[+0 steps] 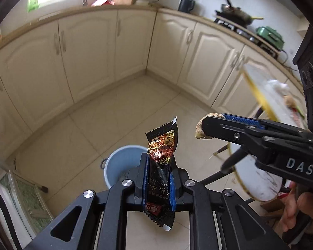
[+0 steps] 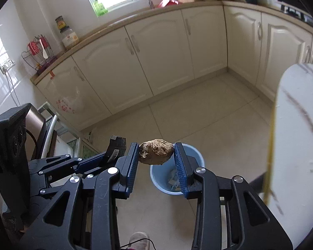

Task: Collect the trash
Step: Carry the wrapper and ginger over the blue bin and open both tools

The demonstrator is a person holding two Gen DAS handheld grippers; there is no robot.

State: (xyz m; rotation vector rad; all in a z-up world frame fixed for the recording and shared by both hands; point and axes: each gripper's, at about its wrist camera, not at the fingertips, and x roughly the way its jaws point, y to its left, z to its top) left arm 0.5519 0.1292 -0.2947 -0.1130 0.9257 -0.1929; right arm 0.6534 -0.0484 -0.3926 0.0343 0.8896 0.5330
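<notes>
The left claw (image 1: 158,166) pinches a black wrapper (image 1: 161,162), which stands upright between its pads. The right claw (image 2: 156,160) pinches a brown lump (image 2: 156,151) at its tips. Both hang above the floor, with the blue bin (image 2: 167,179) below them.

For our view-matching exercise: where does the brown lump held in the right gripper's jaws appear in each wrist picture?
Left wrist: brown lump, right of centre, mostly hidden behind the jaws.
Right wrist: brown lump, centre, between the blue pads.
Shared landmark: the blue bin on the floor.
</notes>
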